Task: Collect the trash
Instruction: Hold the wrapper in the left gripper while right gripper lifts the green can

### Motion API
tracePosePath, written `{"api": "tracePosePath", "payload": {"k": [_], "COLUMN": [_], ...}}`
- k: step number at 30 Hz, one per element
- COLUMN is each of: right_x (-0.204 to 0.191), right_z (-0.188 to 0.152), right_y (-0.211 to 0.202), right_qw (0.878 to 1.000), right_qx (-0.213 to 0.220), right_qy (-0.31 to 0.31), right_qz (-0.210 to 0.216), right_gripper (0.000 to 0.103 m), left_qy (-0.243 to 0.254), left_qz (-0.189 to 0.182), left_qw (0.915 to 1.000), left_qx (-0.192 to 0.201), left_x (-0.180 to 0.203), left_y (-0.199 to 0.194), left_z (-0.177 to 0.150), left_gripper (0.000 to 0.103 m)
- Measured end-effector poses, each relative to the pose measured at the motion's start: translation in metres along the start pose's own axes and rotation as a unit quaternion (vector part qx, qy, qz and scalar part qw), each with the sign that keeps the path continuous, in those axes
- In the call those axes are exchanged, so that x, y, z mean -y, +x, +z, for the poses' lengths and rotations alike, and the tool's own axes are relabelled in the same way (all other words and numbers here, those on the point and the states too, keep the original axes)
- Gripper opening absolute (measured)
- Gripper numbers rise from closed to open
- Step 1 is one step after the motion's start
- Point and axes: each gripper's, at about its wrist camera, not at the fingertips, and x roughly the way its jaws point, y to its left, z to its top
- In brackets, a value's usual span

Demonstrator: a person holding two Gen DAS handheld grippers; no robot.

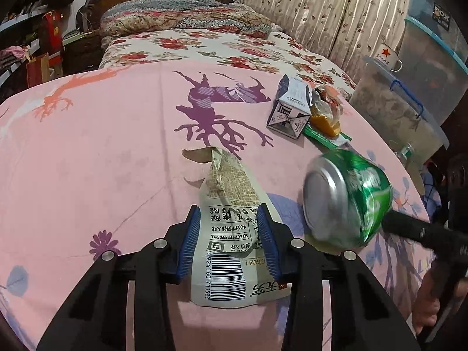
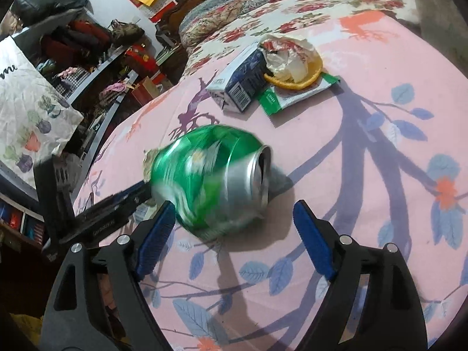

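A crumpled green can lies on its side on the pink bedsheet, blurred by motion; it also shows in the right wrist view. My left gripper is shut on a torn beige snack wrapper with a barcode. My right gripper is open, its blue pads either side of the can's near end, the left pad close to the can. Farther on lie a blue-white carton, a green packet and an orange peel holding crumpled paper.
A clear lidded storage bin and a star-marked mug stand right of the bed. Curtains hang behind. Pillows lie at the bed head. Cluttered shelves and a printed paper bag are to the left.
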Motion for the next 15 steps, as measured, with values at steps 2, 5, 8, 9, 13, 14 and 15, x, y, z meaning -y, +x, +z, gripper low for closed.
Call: {"api": "tracePosePath", "payload": {"k": [2,5,8,9,13,14,15], "right_x": [-0.003,-0.004,0.004,0.008,0.016,0.02,0.023], "right_z": [0.003,0.004,0.006,0.006,0.0,-0.004,-0.008], "right_y": [-0.004,-0.007,-0.006,-0.005,-0.007,-0.007,-0.006], "right_qw": [1.0,1.0,1.0,1.0,0.998,0.997,0.994], "right_qx": [0.003,0.004,0.002,0.002,0.004,-0.001,-0.006], "right_qy": [-0.011,-0.018,0.002,0.011,0.048,0.068,0.088], "right_qz": [-0.001,0.0,0.008,0.011,0.029,0.043,0.057], "right_gripper": [0.085,0.087,0.087,0.087,0.087,0.087,0.086], "left_qy": [-0.005,-0.018,-0.023,-0.021,-0.012,-0.011,-0.01], "left_qz": [-0.014,-0.039,-0.064,-0.068,-0.073,-0.073,-0.073], "left_qw": [0.9999,0.9991,0.9977,0.9975,0.9972,0.9972,0.9973], "left_qx": [-0.003,-0.003,0.002,0.003,0.004,0.004,0.003], "left_x": [-0.002,-0.005,-0.002,-0.001,0.005,0.006,0.007], "left_y": [-0.003,-0.009,-0.019,-0.021,-0.024,-0.023,-0.022], "left_z": [-0.003,-0.006,-0.005,-0.004,-0.002,-0.001,-0.001], "left_gripper": [0.038,0.038,0.038,0.038,0.038,0.038,0.038]}}
